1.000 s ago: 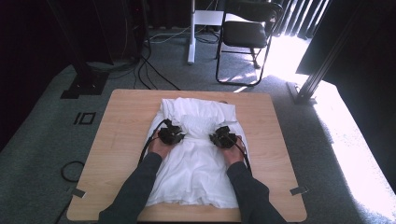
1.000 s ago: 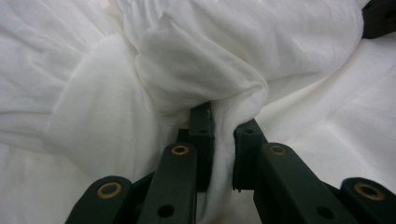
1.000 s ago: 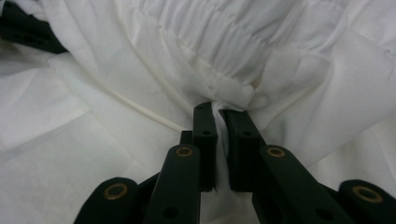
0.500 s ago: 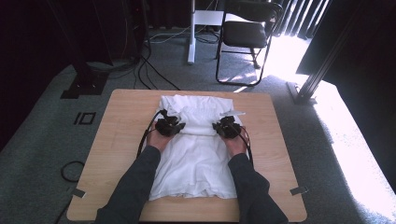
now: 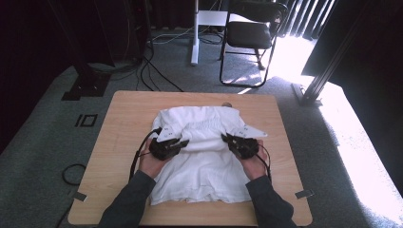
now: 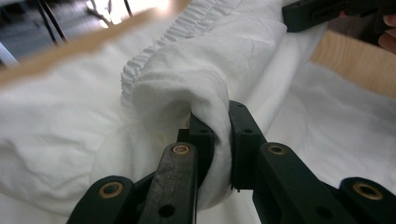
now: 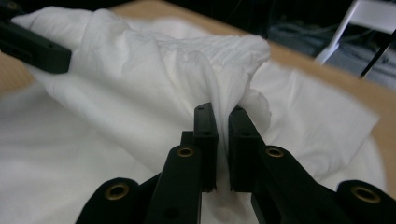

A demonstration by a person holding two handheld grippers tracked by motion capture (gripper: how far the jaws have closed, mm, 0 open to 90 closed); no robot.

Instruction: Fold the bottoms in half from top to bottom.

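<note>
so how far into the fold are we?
Done: white garment lies spread on the table. In hand: left gripper and right gripper each pinch its elastic edge, lifted mid-fold. Left: laying that edge down and finishing the folds.

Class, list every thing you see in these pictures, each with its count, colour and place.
white cloth garment with a gathered elastic band: one, white, spread on the table's middle, one edge lifted
light wooden table: one, tan, centre of the carpeted floor
black folding chair: one, black, beyond the table
black cables: several, black, on the floor behind the table
left hand-held gripper: one, black, shut on the cloth
right hand-held gripper: one, black, shut on the cloth
</note>
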